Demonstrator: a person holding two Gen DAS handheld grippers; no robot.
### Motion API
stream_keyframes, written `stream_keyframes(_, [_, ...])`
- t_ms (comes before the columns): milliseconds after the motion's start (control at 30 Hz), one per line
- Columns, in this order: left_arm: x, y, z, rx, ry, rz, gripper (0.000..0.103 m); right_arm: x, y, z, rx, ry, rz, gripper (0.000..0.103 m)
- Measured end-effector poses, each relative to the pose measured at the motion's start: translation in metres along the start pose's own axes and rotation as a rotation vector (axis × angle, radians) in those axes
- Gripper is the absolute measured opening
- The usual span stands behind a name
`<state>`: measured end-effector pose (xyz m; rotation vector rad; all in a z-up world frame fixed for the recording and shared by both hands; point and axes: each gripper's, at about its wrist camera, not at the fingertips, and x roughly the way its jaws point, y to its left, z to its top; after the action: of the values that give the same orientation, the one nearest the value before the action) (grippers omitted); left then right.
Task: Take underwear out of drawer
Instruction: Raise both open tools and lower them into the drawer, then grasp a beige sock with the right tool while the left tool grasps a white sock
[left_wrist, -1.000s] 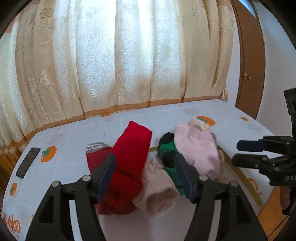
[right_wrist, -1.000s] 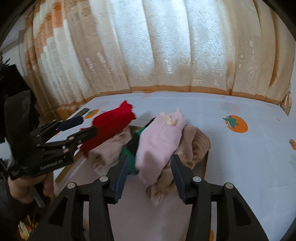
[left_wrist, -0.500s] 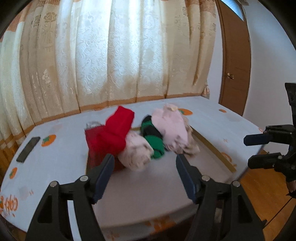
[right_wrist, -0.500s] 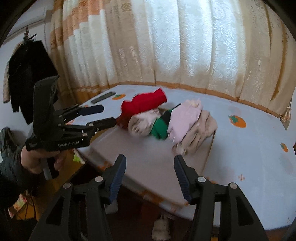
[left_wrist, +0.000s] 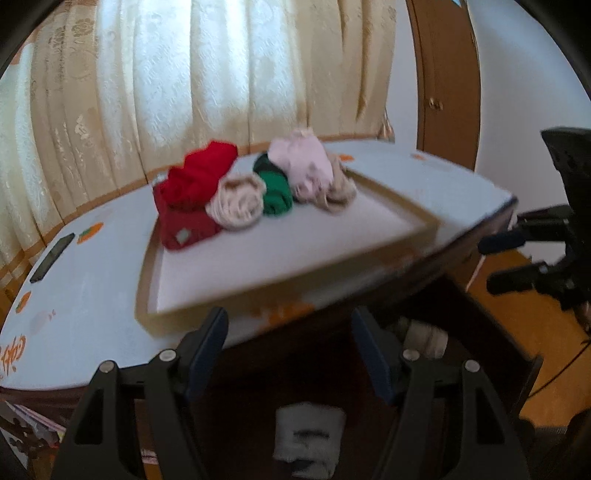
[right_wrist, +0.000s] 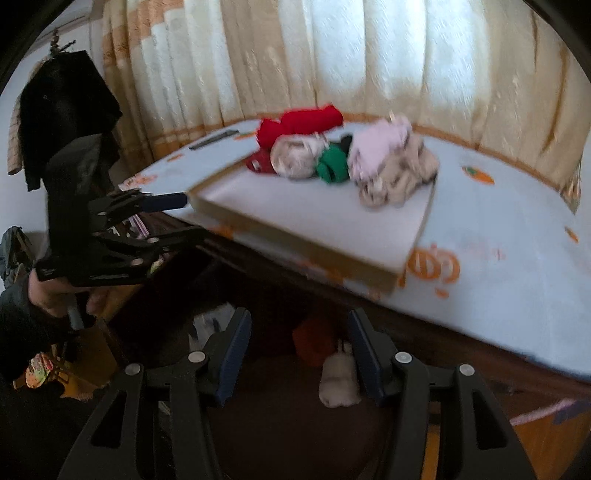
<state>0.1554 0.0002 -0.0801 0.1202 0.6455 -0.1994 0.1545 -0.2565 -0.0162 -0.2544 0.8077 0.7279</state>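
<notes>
Below the table edge a dark wooden drawer (left_wrist: 491, 332) stands pulled out. Rolled underwear lies inside: a grey roll (left_wrist: 308, 439) and a pale roll (left_wrist: 424, 338) in the left wrist view, an orange-red roll (right_wrist: 314, 339) and a white roll (right_wrist: 338, 380) in the right wrist view. My left gripper (left_wrist: 290, 325) is open and empty above the grey roll. My right gripper (right_wrist: 297, 325) is open too, with the orange-red and white rolls lying below its gap, untouched. Each gripper also shows in the other's view, the left gripper (right_wrist: 155, 218) and the right gripper (left_wrist: 517, 258).
On the table a shallow tan-rimmed tray (left_wrist: 258, 295) holds a pile of rolled garments: red (left_wrist: 199, 177), beige (left_wrist: 236, 203), green (left_wrist: 275, 192), pink (left_wrist: 303, 162). A dark phone (left_wrist: 51, 256) lies at the table's left. Curtains hang behind, a door (left_wrist: 447, 92) at right. A hand (right_wrist: 48, 295) holds the left gripper.
Both grippers have drawn back from the pile on the tray and sunk below the table edge. The drawer's inside has come into view under them.
</notes>
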Motion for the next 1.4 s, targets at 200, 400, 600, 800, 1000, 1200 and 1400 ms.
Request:
stream_keyframes(200, [0.013,-0.002,-0.030,-0.021,0.076,-0.013,0.070,0.027,-0.011,-0.032,0.040,0.070,-0.018,0.057])
stream_keyframes(400, [0.034,-0.006,-0.055,0.004,0.178,-0.012,0.070,0.052,-0.010,-0.055,0.003,0.128,-0.045,0.057])
stream_keyframes(600, [0.054,-0.008,-0.062,0.040,0.259,-0.018,0.070,0.078,-0.013,-0.062,-0.025,0.190,-0.067,0.057])
stream_keyframes(800, [0.070,-0.011,-0.066,0.063,0.344,-0.046,0.070,0.105,-0.005,-0.065,-0.104,0.262,-0.128,0.057])
stream_keyframes(1000, [0.084,-0.020,-0.071,0.110,0.427,-0.073,0.070,0.117,-0.006,-0.061,-0.100,0.295,-0.122,0.057])
stream_keyframes(1200, [0.101,-0.024,-0.076,0.137,0.518,-0.102,0.070,0.126,-0.011,-0.058,-0.112,0.334,-0.148,0.057])
stream_keyframes(1400, [0.117,-0.027,-0.078,0.149,0.584,-0.134,0.070,0.132,-0.017,-0.056,-0.106,0.362,-0.139,0.057])
